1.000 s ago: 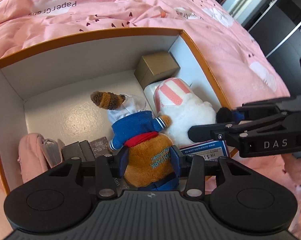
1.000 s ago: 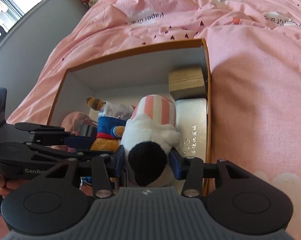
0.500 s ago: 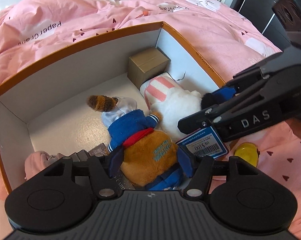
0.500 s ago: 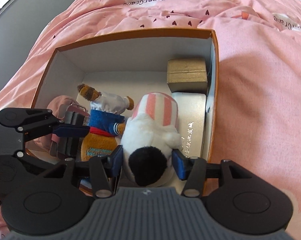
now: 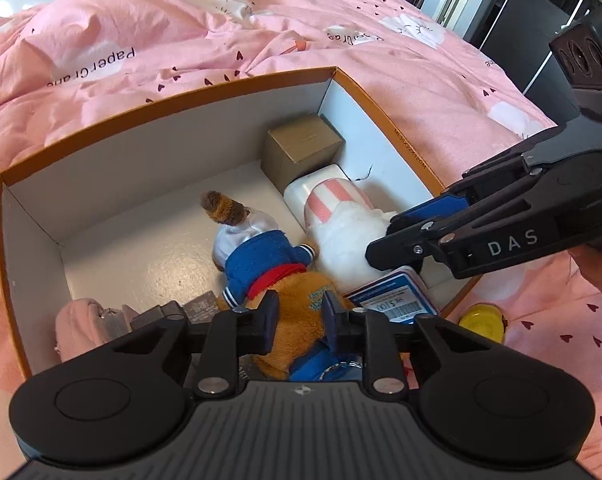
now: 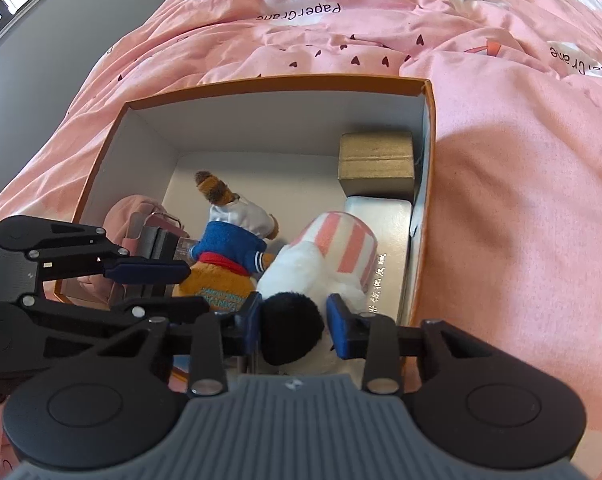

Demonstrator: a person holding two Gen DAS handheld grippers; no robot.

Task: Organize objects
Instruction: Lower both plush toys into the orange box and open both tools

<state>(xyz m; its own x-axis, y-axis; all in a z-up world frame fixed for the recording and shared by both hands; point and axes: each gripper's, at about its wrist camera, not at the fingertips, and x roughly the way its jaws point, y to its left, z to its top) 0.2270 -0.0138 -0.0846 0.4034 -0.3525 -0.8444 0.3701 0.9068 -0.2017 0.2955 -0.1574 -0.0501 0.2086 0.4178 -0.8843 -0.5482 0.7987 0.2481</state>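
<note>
1. Left tool (image 5: pixel 299 314): the 2 blue pads sit against the orange-brown body of the brown plush in the blue sailor top (image 5: pixel 277 276). They are drawn in on it and appear clamped; the plush lies directly ahead of this tool, head pointing away.
2. Right tool (image 6: pixel 293 322): the pads flank the black end of the white plush with the pink-striped hat (image 6: pixel 321 268). Whether they press the plush or only bracket it cannot be told.
3. Both plush toys lie inside the orange-rimmed cardboard box (image 5: pixel 173 98) on the pink bed cover (image 5: pixel 221 24), side by side and touching.
4. Other contents: a gold carton (image 6: pixel 375 160) in the far corner ahead of the right tool, a white flat box (image 6: pixel 385 224) under the white plush, a pink pouch (image 5: pixel 79 320) and dark small packs (image 5: pixel 169 312) to the left of the left tool, a blue barcoded pack (image 5: pixel 397 300) to its right.
5. A yellow item (image 5: pixel 481 322) lies outside the box on the bed, right of the left tool.
6. Judgement: the step in hand is seating the 2 plush toys in the box.
7. Next move calls for parting each tool and lifting straight up without dragging fabric, then attending to the yellow item.
</note>
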